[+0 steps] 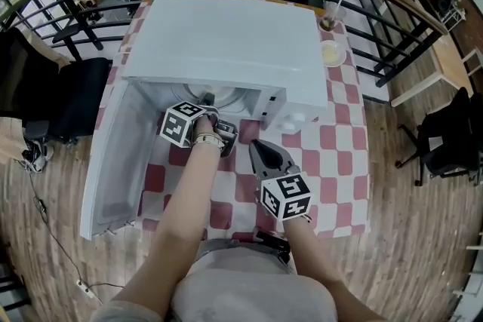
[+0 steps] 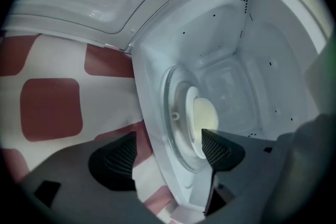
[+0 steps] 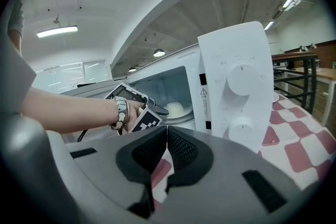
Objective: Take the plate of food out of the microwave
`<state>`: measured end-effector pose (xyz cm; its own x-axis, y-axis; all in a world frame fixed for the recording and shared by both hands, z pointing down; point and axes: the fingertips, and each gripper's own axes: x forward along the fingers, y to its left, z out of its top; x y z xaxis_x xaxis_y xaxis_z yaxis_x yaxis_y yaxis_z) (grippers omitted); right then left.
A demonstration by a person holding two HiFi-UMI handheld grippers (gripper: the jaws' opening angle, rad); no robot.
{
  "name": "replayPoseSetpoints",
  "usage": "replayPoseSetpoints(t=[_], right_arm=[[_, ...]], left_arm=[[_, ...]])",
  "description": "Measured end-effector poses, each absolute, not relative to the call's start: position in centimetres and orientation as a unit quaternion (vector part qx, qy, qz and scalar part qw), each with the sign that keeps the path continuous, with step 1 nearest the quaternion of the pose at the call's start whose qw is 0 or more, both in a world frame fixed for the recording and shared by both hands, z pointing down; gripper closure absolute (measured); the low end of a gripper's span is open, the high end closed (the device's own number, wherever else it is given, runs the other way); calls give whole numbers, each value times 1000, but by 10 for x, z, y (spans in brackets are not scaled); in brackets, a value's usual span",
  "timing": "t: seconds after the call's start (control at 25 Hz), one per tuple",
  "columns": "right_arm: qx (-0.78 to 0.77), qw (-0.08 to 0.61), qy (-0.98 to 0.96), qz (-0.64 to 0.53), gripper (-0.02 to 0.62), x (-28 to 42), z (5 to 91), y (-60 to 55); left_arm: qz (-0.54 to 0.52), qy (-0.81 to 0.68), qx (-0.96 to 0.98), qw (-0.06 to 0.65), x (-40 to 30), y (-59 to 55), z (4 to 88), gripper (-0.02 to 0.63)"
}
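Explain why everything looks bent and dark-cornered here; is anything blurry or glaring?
Head view: even light, sharp, the floor boards curve toward the edges. Left gripper view: black corners, the plate inside looks soft and pale. Right gripper view: the microwave bulges into an arc, the ceiling lamp glares.

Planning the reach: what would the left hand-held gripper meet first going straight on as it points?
Likely the rim of the glass turntable, then the plate of food on it; depth is unclear.
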<state>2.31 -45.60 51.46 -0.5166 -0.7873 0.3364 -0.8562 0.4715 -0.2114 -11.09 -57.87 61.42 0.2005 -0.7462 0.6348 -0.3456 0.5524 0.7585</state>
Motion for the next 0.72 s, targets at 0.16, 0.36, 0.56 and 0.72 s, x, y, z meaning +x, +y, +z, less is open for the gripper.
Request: replayPoseSetpoints(t=[0.16,0.36,0.56,0.72], right_arm=[[484,100,-850,183,569,26,519,-458],[489,100,-846,186,569,29,521,-462],[494,97,-843,188,569,32,522,-463],[494,96,-843,190,569,32,523,-462]], left_arm=[[-170,-622,424,636,-113,-585,619,235],[-173,-623,411,643,-113,-591,627,235],[-162,-622,419,641,-111,-592,629,236],[-160,-613,417,652,-111,-590,632,236]])
